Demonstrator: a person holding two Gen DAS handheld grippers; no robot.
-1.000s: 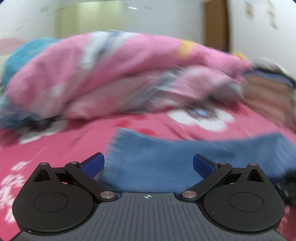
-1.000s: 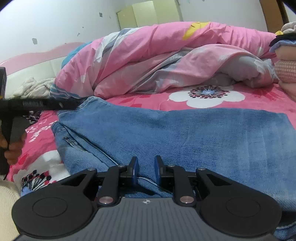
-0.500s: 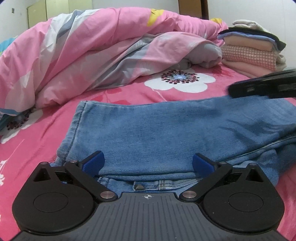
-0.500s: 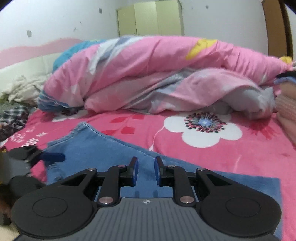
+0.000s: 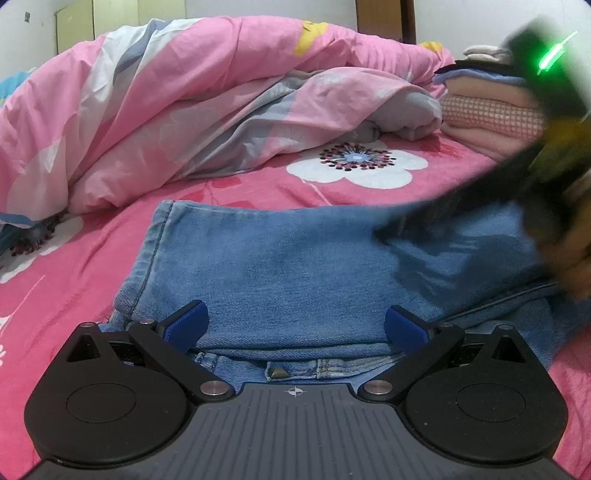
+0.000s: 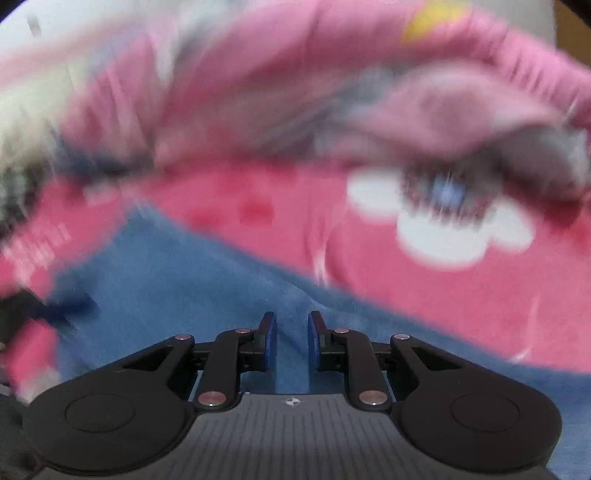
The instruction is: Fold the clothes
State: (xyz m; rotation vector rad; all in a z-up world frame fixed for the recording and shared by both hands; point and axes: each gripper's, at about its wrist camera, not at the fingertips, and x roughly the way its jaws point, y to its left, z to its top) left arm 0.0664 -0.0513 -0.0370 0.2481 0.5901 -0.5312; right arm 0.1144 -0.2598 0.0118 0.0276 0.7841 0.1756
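Blue jeans (image 5: 295, 258) lie folded on the pink flowered bedsheet (image 5: 258, 188), waistband and button nearest the left camera. My left gripper (image 5: 294, 317) hovers wide open over that waistband edge, with nothing between its pads. From the right, the black body of my right gripper (image 5: 498, 192), blurred and held by a hand, reaches over the denim. The right wrist view is smeared by motion. In it my right gripper (image 6: 291, 332) keeps a narrow gap over the jeans (image 6: 184, 288), pinching nothing. A blue pad (image 6: 70, 306) of the left gripper shows at the left edge.
A bunched pink and grey duvet (image 5: 184, 110) fills the far side of the bed. A stack of folded clothes (image 5: 491, 114) sits at the back right. A pale cabinet (image 5: 85, 22) stands against the far wall.
The right gripper has swung in over the jeans and now looms large in the left view; its own picture has gone blurred. The left view has steadied and sits slightly closer to the waistband.
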